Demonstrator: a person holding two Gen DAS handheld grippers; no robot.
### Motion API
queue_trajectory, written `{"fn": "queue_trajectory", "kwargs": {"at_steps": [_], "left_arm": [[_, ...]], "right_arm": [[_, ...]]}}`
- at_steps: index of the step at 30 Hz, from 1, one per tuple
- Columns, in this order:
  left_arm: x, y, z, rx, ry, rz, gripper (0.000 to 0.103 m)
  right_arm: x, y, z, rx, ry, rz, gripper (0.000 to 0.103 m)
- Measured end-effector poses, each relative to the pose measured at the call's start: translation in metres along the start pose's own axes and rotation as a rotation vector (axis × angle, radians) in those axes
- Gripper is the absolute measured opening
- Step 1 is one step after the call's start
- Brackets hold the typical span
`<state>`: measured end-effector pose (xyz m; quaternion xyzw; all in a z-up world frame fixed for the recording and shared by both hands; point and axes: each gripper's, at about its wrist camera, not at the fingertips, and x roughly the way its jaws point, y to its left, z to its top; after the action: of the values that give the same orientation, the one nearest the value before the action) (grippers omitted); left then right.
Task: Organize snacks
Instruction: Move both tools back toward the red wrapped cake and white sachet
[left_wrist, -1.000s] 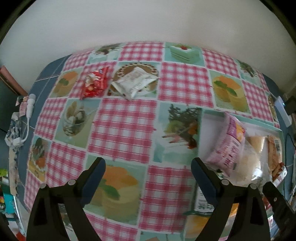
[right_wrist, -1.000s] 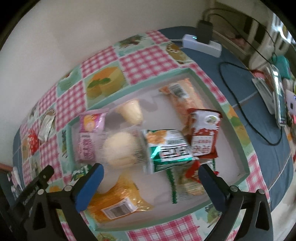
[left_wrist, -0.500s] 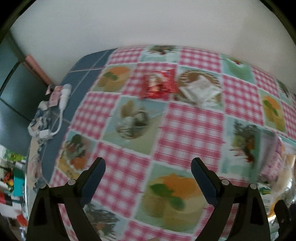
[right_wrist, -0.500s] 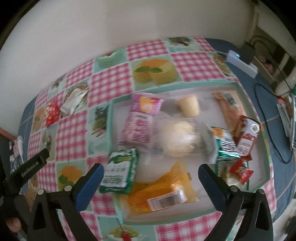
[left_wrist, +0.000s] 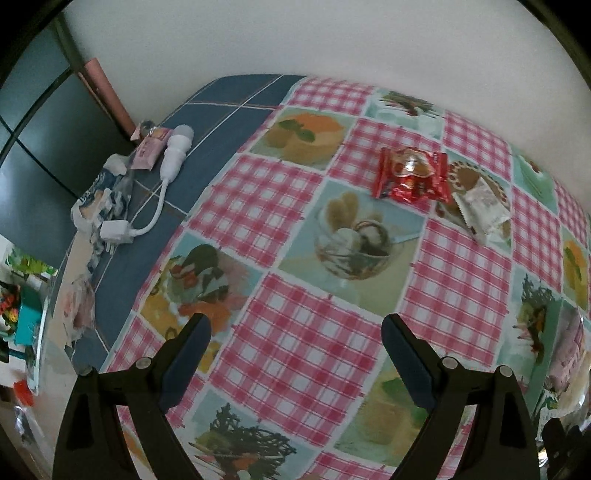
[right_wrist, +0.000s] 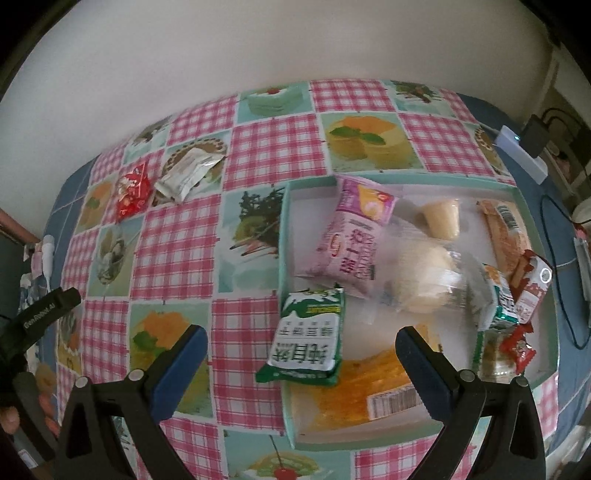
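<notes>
Tablecloth bears glossy red packet.

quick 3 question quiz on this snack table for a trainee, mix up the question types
1. True or false: the red packet lies inside the tray.
2. Which packet hangs over the tray's left wall? A) pink packet B) green packet C) orange packet
3. Fill in: both the left hand-held gripper and the right hand-held gripper are ____ and hold nothing.

Key: 1 false, it lies on the tablecloth beside the white packet. 2 B. 3 open.
</notes>
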<state>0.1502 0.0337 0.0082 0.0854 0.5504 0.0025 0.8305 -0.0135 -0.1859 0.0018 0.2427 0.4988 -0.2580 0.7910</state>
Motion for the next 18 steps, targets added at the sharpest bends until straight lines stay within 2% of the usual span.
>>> {"fn": "queue_trajectory", "kwargs": {"at_steps": [5, 10, 18], "left_arm": [[0.006, 0.009, 0.009, -0.017, 0.014, -0.010, 0.094], [0.007, 0.007, 0.030, 0.013, -0.024, -0.038, 0.094], [0.019, -0.001, 0.081, 0.078, -0.042, -0.122, 0.094]], "right_arm": [[0.004, 0.011, 0.003, -0.017, 0.009, 0.027, 0.103], [0.004, 0.022, 0.016, -0.020, 0.000, 0.075, 0.103], [0.005, 0.050, 0.074, -0.044, -0.054, 0.143, 0.103]]}}
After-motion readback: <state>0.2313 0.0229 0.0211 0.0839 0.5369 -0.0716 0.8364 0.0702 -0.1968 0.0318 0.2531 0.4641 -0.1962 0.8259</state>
